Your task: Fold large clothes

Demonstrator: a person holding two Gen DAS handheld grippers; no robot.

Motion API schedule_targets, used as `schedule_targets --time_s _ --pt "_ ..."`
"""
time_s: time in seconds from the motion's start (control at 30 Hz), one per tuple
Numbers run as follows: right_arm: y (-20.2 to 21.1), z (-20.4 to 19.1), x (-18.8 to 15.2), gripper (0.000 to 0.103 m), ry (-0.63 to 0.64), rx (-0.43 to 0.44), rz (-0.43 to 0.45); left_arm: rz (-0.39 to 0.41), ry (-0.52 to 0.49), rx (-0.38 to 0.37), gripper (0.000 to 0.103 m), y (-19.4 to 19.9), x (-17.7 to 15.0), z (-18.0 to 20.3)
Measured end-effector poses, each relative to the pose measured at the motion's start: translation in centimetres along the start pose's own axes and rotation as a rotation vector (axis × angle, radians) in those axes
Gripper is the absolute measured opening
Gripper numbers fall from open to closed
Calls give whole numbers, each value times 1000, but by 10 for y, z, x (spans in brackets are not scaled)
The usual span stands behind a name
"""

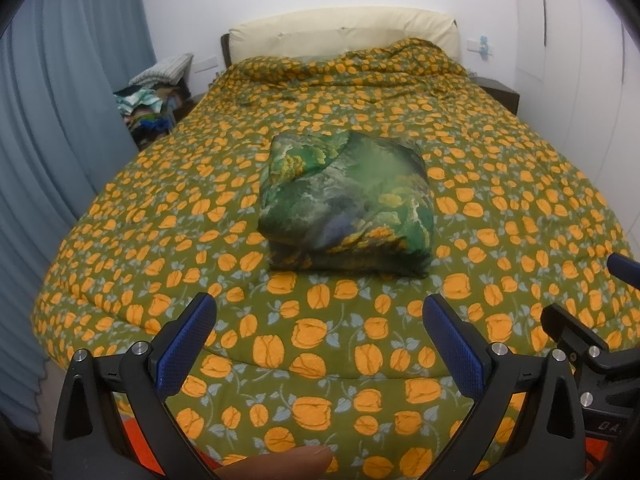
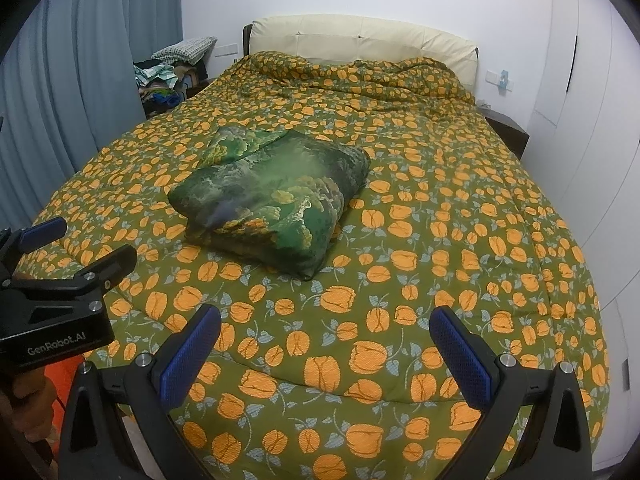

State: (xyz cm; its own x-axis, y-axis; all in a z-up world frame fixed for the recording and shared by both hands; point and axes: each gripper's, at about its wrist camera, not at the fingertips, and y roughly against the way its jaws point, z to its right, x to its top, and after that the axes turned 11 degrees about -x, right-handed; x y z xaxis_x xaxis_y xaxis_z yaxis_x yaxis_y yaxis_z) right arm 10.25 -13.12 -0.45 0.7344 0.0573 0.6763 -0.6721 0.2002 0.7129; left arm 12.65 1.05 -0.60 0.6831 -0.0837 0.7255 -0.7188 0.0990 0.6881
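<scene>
A green patterned garment (image 1: 348,200) lies folded into a thick square bundle in the middle of the bed (image 1: 120,248); in the right wrist view the same bundle (image 2: 276,200) sits slightly left of centre. My left gripper (image 1: 320,312) hovers over the foot of the bed, open and holding nothing, well short of the bundle. My right gripper (image 2: 326,322) is likewise open and empty near the bed's front edge. The left gripper (image 2: 80,240) shows at the left of the right wrist view, and the right gripper's fingers (image 1: 568,320) show at the right of the left wrist view.
The bed wears an olive quilt with orange flowers (image 2: 440,240) and has a cream headboard (image 2: 360,38). Blue curtains (image 1: 60,120) hang on the left. A pile of clothes (image 1: 152,100) sits on a bedside table. White wardrobe doors (image 2: 592,120) stand on the right.
</scene>
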Motion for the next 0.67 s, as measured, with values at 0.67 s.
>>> schedule_targets --time_s 0.67 --pt "-4 -1 0 103 6 4 -8 45 -1 40 103 3 -7 -12"
